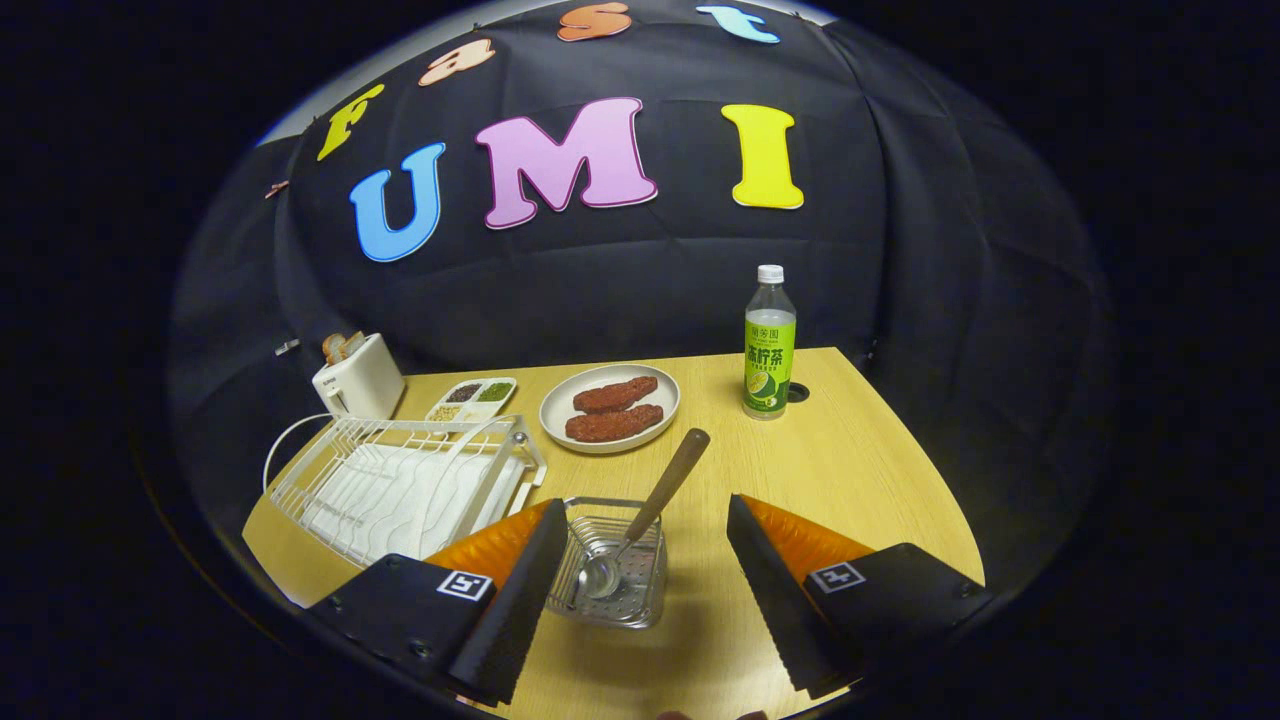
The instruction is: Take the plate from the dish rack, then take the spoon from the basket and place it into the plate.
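My gripper (640, 590) is open above the wooden table, its two black-padded fingers spread wide with nothing held. Between the fingers, closer to the left one, stands a small wire basket (612, 562). A spoon (640, 520) leans in it, metal bowl down and brown wooden handle pointing up and to the right. Beyond the basket lies a white plate (610, 408) carrying two reddish-brown pieces of food (613, 410). The white wire dish rack (405, 485) stands to the left of the basket, just beyond my left finger (510, 600); no plate stands in it.
A green-labelled drink bottle (769, 345) stands to the right of the plate. A white toaster (358, 375) with bread and a divided tray (472, 397) of grains sit behind the rack. A white cord (285, 440) loops left of the rack. Bare tabletop lies ahead of my right finger.
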`<state>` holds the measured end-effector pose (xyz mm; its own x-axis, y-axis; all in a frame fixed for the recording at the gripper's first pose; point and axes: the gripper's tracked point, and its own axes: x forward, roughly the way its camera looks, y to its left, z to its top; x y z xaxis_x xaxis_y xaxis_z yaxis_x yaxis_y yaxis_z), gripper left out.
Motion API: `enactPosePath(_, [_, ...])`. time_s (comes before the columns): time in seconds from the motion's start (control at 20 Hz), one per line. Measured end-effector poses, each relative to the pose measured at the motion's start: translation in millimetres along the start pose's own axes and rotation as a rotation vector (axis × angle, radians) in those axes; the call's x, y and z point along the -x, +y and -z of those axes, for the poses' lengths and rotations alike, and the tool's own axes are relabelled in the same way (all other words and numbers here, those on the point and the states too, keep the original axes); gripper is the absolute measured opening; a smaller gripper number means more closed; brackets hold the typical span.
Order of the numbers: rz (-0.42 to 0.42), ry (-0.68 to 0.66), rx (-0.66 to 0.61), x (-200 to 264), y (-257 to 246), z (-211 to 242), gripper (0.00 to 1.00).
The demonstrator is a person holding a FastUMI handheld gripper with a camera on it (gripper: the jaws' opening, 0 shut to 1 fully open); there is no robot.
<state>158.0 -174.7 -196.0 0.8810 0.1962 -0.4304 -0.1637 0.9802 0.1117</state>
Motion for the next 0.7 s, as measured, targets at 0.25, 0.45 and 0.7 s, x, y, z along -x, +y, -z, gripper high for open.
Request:
enactPosePath(0.25, [-0.012, 0.001, 0.004, -36.5, -7.3, 1.1, 0.99])
enactPosePath(0.45, [-0.033, 0.014, -0.012, -59.7, -8.2, 2.4, 0.98])
enactPosePath(0.7, [-0.066, 0.008, -0.004, -68.1, -4.0, 0.5, 0.70])
